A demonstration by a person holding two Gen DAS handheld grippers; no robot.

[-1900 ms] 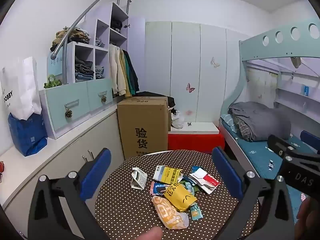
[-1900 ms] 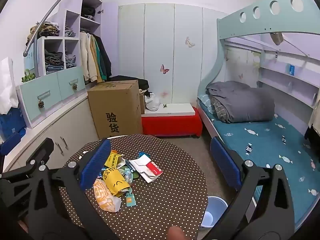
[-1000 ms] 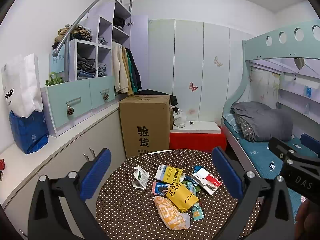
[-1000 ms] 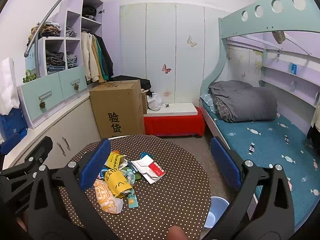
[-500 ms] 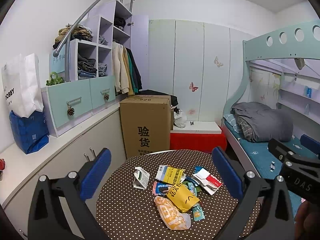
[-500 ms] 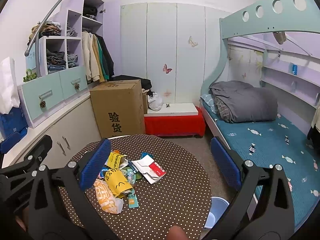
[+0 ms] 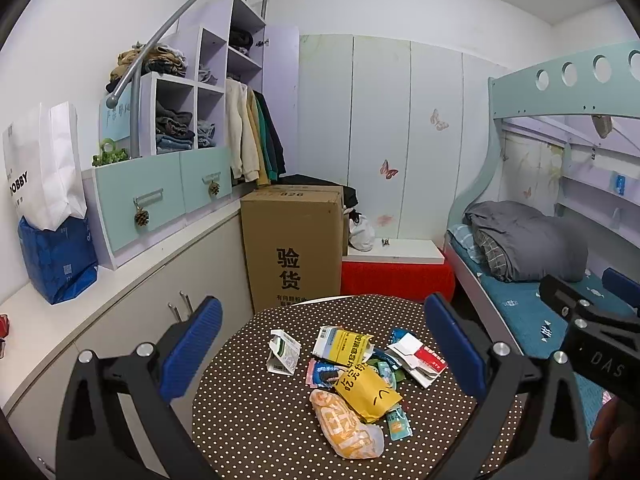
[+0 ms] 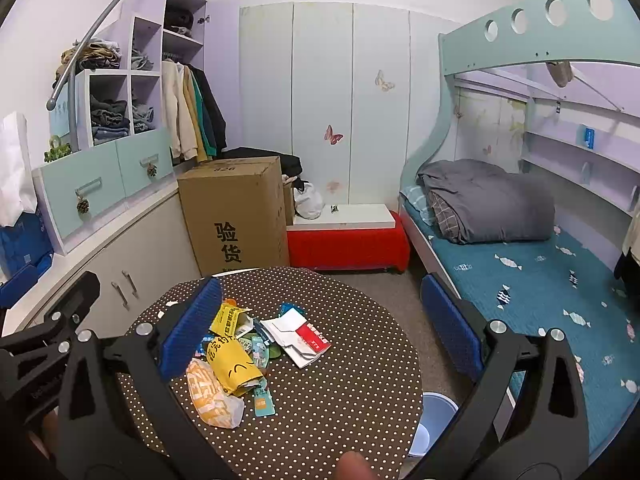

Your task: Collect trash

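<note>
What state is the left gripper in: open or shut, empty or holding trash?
Open and empty. The left gripper has its blue fingers spread wide, the trash pile lying untouched on the dotted table.

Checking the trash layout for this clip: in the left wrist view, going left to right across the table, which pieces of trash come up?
White folded carton → orange snack bag → red and white envelope. The wrappers between them overlap too much to order.

You get bright, even indoor light, soft shadows, sharp focus throughout, and strong fisheye bending with black corners.
</note>
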